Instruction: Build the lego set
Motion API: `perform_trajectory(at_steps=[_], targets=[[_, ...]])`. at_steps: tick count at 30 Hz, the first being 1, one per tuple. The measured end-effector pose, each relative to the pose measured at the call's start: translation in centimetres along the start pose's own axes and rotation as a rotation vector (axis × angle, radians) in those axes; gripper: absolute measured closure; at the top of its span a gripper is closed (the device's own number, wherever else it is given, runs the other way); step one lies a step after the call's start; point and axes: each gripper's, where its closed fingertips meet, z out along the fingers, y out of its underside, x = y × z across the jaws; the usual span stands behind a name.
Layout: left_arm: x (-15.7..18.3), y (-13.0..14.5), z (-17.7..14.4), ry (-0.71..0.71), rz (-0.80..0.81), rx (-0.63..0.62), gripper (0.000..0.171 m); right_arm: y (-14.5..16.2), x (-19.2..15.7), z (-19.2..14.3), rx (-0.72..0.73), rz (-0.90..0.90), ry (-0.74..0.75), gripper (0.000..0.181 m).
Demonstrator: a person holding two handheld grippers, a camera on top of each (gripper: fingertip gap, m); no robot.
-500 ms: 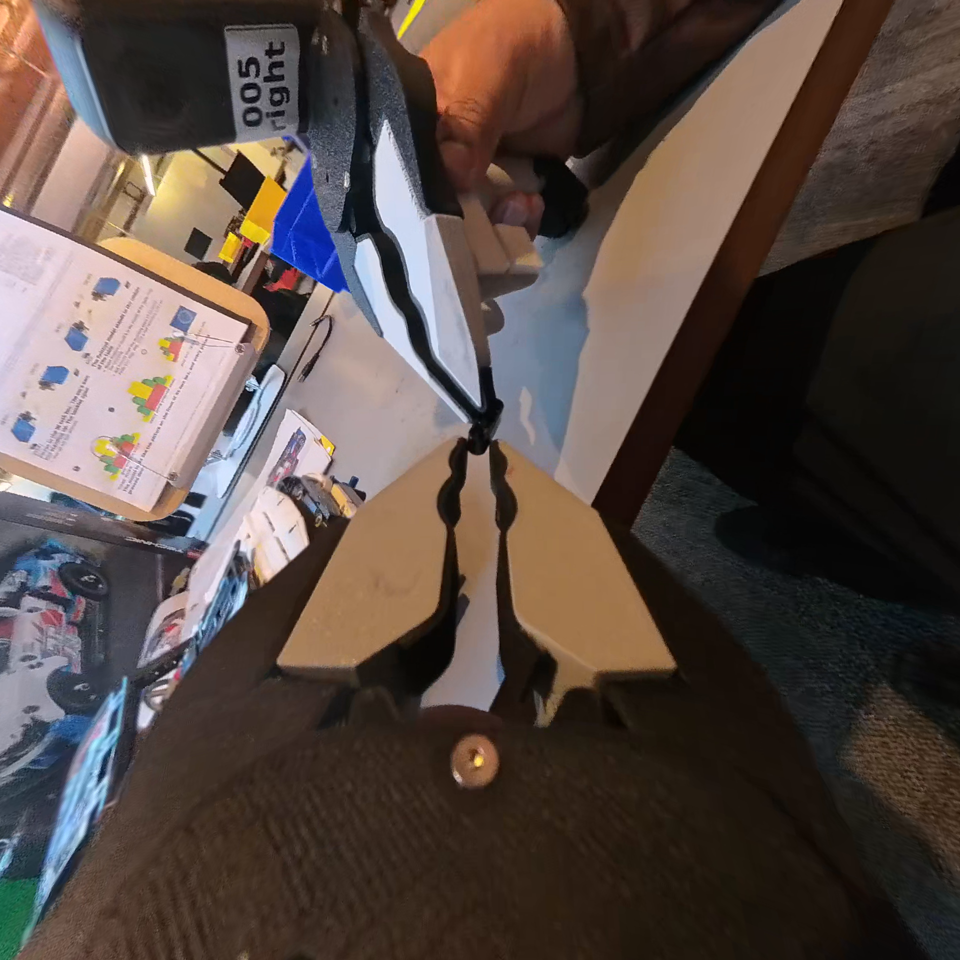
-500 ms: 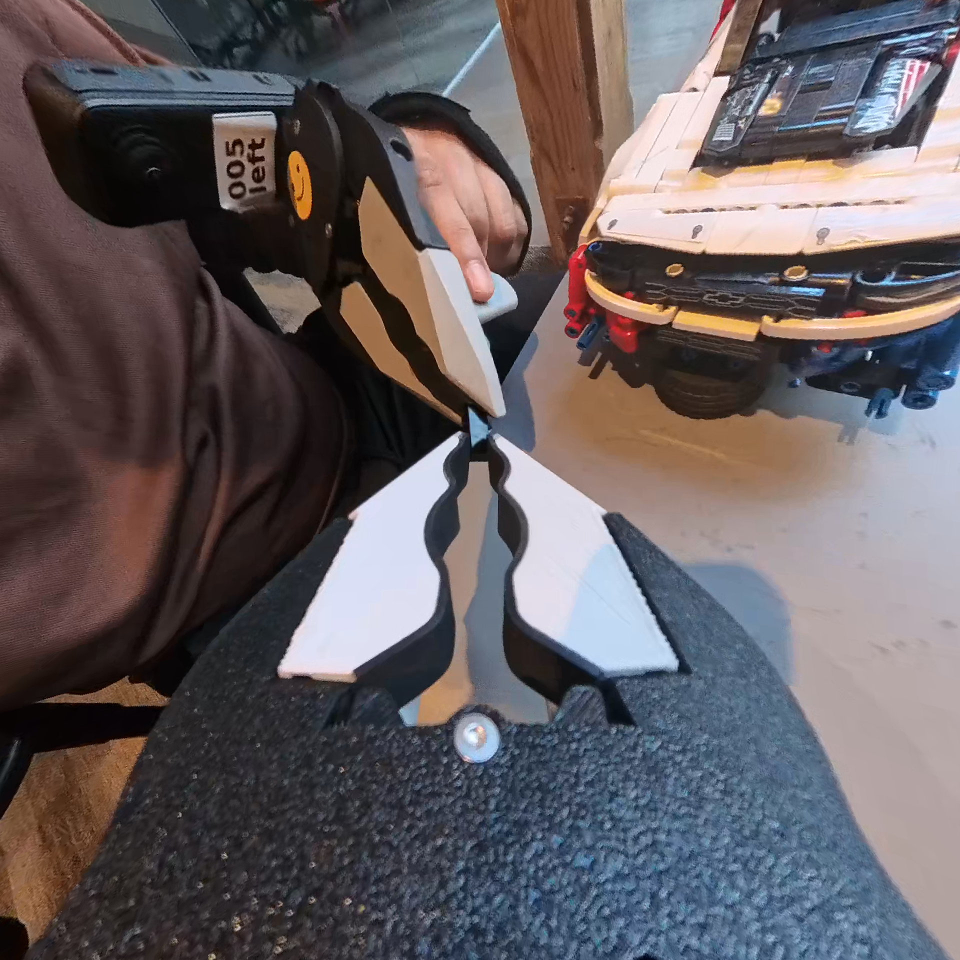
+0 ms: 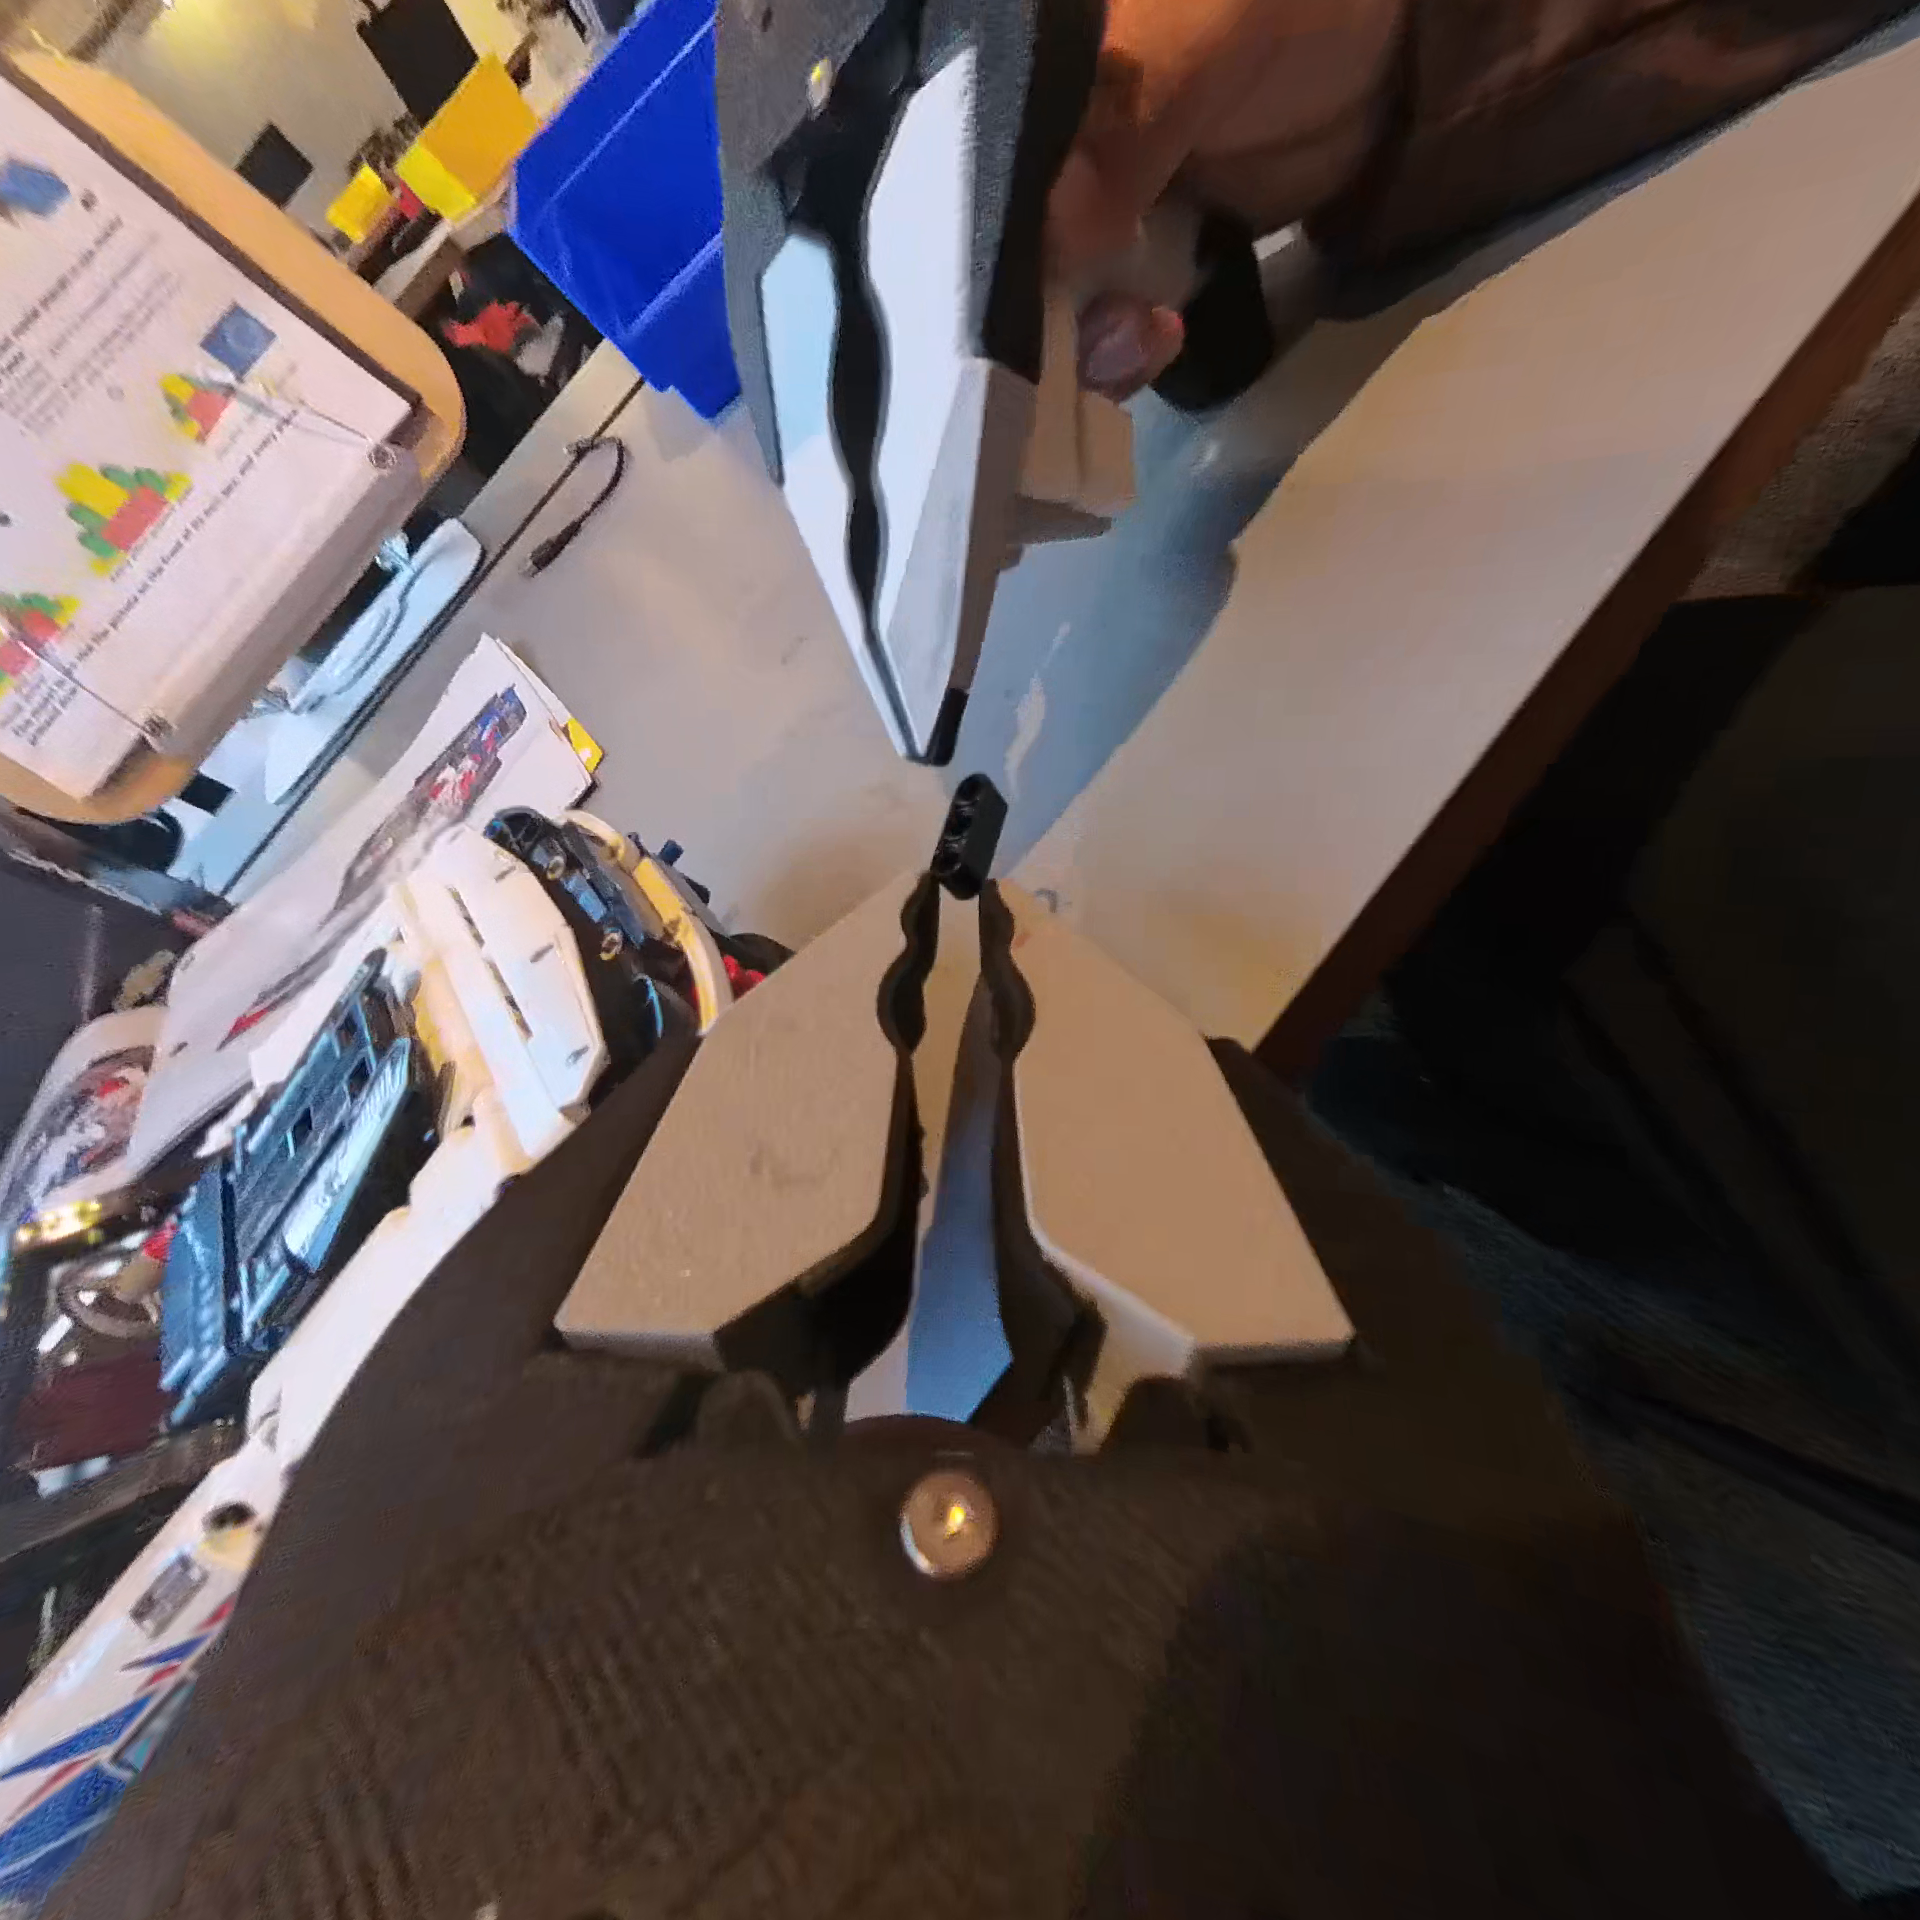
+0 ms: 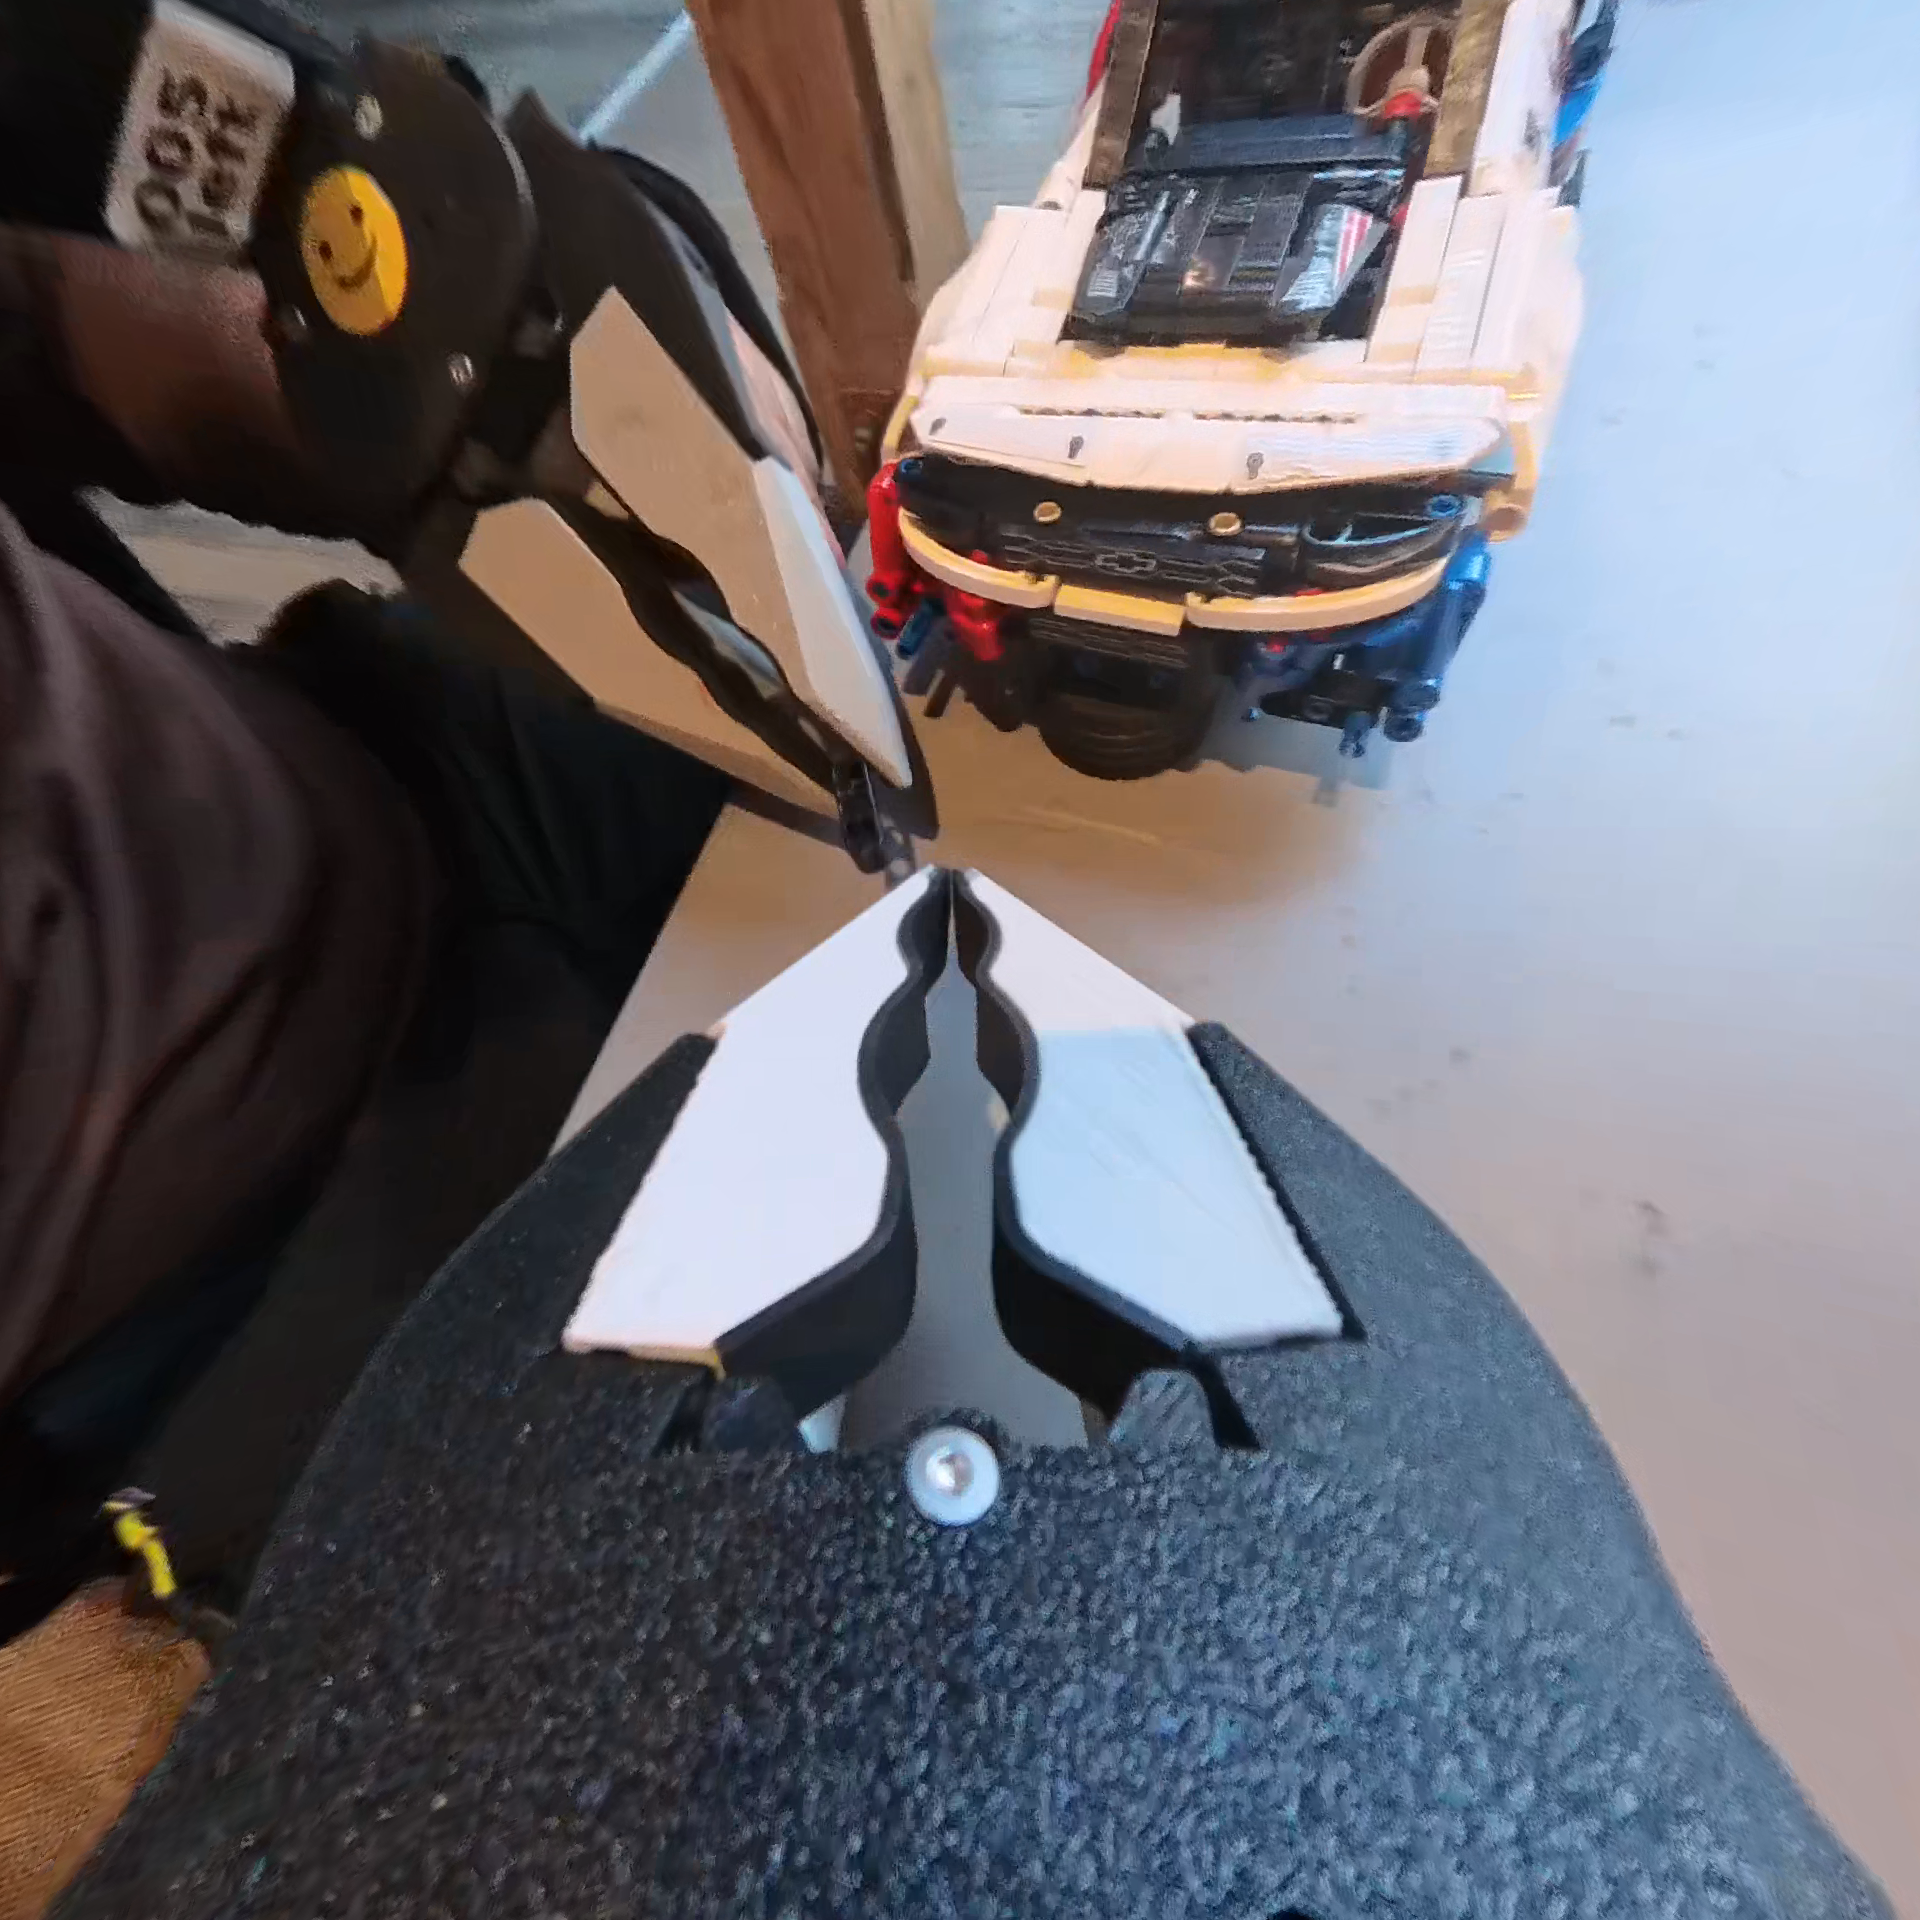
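Note:
My left gripper [image 3: 956, 894] is shut on a small black lego piece [image 3: 968, 831] that sticks out past its fingertips, above the white table [image 3: 1351, 623]. My right gripper [image 3: 933, 743] points down at it from above, a short gap away. In the right wrist view my right gripper [image 4: 951, 883] is shut with its tips touching and nothing between them. The left gripper [image 4: 873, 790] with the black piece [image 4: 860, 826] hangs just to its upper left. The white lego car [image 4: 1195, 468] stands on the table beyond; it also shows in the left wrist view [image 3: 436, 1039].
An instruction sheet on a wooden board [image 3: 156, 436] stands at the left, with a booklet [image 3: 468, 758] lying below it. A blue bin [image 3: 623, 208] and a black cable [image 3: 582, 499] are farther back. The table's brown edge [image 3: 1558, 644] runs on the right. A wooden post [image 4: 821, 208] stands behind the car.
The two grippers' tips met at the piece before; now they have drawn apart. The black piece stays in my left gripper, and my right gripper is shut and empty.

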Motion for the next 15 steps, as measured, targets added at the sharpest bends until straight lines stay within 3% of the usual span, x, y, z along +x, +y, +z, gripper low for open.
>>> perform_trajectory(at_steps=[3, 7, 15], targets=[[-0.2, 0.1, 0.0, 0.014, -0.064, -0.024, 0.166, -0.2, -1.0, -0.1, -0.013, -0.160, 0.058, 0.165], [-0.4, 0.5, 0.0, 0.016, -0.071, -0.105, 0.166, -0.8, -1.1, 0.7, -0.084, -0.457, 0.259, 0.164], [-1.3, 0.4, -0.3, -0.175, 0.387, -0.203, 0.167, -0.8, -0.9, 2.4, -0.173, -0.619, 0.376, 0.172]])
